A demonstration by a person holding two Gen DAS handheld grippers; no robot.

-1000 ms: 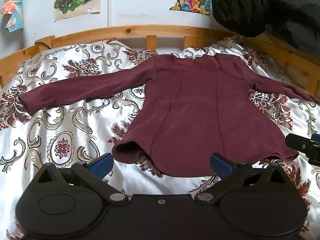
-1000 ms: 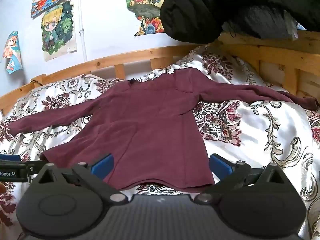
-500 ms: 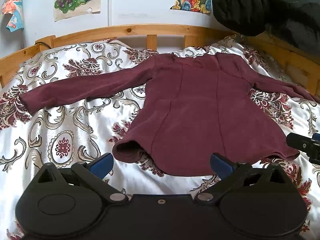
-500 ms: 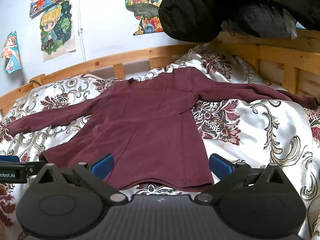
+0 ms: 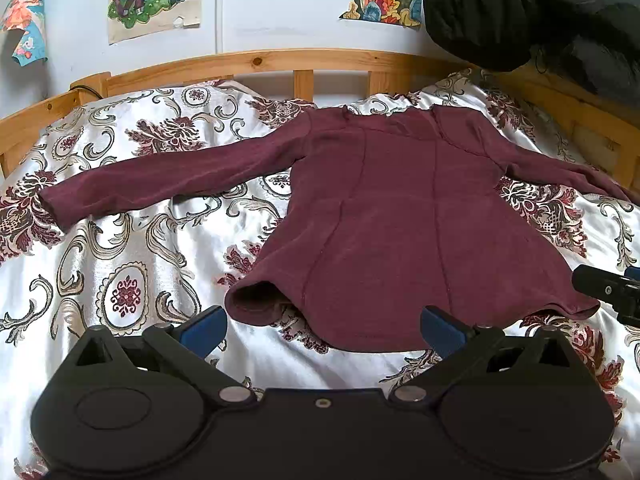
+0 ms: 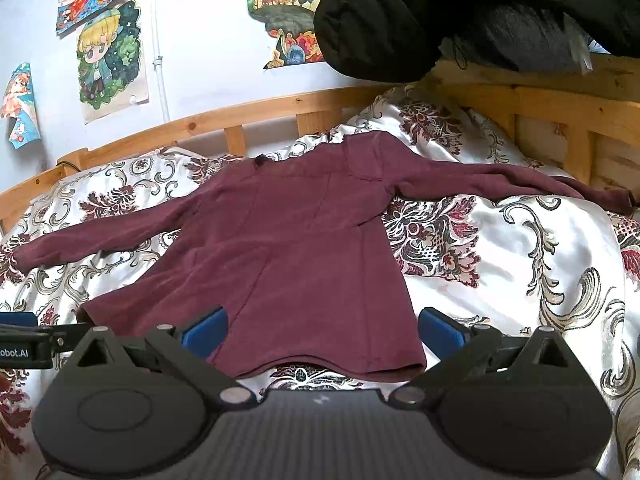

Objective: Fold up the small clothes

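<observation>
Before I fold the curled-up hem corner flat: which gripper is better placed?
Probably left: the curled hem corner lies just ahead of the open left gripper; the right gripper faces the flatter hem.

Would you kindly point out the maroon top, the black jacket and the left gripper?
Maroon top (image 5: 400,220), left wrist view, chest panel.
Black jacket (image 6: 400,20), right wrist view, quilted bulk.
Left gripper (image 5: 322,326), left wrist view, between fingertips.

wooden-framed bed (image 5: 256,60), white floral-patterned cover (image 5: 132,248), maroon long-sleeved top (image 5: 400,216) spread flat on it, sleeves out
</observation>
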